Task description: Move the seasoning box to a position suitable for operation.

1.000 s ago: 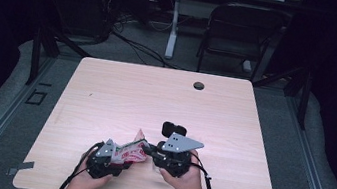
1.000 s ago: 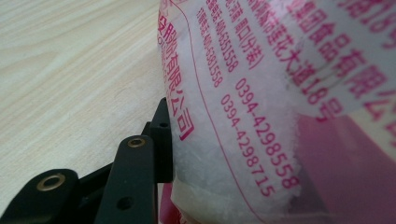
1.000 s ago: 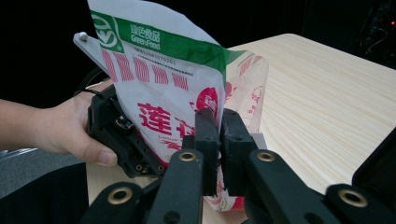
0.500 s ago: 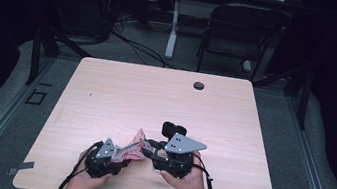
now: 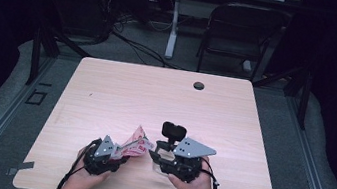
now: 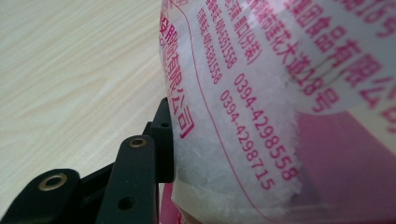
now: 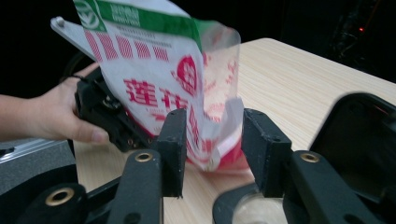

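You hold a printed plastic bag (image 5: pixel 135 142) of white granules low over the near edge of the table (image 5: pixel 156 97), at about 6 o'clock in the high view, with the left gripper (image 5: pixel 119 154) clamped on its lower part. In the left gripper view one black pad presses flat against the film, and the bag (image 6: pixel 261 93) bulges out past it.

The right gripper (image 7: pixel 210 149) has just been opening. Its jaws now stand apart on either side of the bag's free end, with the film (image 7: pixel 187 93) hanging between them and neither pad seen pressing on it, so it holds nothing. In the high view that gripper (image 5: pixel 158 149) sits at 3 o'clock from the bag, just beside it.

The bag's long axis runs from the left gripper up and away towards 1 o'clock, ending right at the right gripper's jaws. That is the relation to watch: the bag lies at 9 o'clock from your right hand (image 5: pixel 196 184), already inside the gap, so the right gripper is the nearer tool for any new grip on that free end. Closing would probably do it without a reach.

The bag carries pink and red Chinese print on clear film, with a green band along the top edge in the right gripper view. Large red characters there read 莲花. In the left gripper view the digits 0394-4298558 and 0394-4298715 run along the side, and a line above them ends in 18号. A small dark grommet (image 5: pixel 199 85) sits in the tabletop at 12 o'clock, well apart from both hands.
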{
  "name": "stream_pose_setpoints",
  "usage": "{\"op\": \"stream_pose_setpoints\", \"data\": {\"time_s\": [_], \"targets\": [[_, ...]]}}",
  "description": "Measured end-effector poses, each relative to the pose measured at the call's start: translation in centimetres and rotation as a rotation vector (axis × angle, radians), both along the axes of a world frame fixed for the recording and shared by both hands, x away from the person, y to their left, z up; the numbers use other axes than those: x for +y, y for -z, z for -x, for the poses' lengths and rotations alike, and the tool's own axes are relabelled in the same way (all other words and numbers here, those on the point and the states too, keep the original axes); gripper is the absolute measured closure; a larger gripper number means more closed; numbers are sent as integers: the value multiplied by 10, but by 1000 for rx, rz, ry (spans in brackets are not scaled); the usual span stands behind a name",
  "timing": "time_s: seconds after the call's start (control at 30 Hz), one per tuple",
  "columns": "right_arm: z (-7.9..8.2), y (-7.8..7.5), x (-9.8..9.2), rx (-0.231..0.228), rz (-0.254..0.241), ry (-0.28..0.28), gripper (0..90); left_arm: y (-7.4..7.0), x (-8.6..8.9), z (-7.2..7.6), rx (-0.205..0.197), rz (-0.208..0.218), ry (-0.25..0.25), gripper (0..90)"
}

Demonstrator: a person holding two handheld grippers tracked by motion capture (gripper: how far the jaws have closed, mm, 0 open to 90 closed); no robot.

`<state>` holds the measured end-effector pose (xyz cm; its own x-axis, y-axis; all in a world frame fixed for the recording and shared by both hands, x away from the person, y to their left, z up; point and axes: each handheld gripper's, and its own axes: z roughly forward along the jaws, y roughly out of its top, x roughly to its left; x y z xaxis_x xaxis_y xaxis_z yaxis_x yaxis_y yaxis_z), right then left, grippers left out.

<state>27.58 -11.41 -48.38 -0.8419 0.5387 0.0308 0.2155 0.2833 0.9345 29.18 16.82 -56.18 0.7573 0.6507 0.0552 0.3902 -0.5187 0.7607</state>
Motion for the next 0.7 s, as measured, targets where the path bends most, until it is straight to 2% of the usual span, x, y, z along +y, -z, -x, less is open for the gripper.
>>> {"op": "stream_pose_setpoints", "data": {"time_s": [0.2,0.27,0.3,0.37,0.5,0.7], "targets": [[5,3,-19,24,-14,41,577,-6,3,-2,-34,-17,-16,603],[6,5,-26,30,-11,59,569,-8,4,-2,-43,-23,-18,602],[8,7,-31,27,5,77,555,-10,5,-2,-55,-23,-26,603],[8,9,-32,25,8,84,549,-11,6,-2,-56,-27,-27,602],[10,13,-37,32,20,101,522,-14,8,-1,-87,-51,-38,603],[16,10,-42,19,0,129,490,-19,9,1,-121,-72,-40,603]]}}
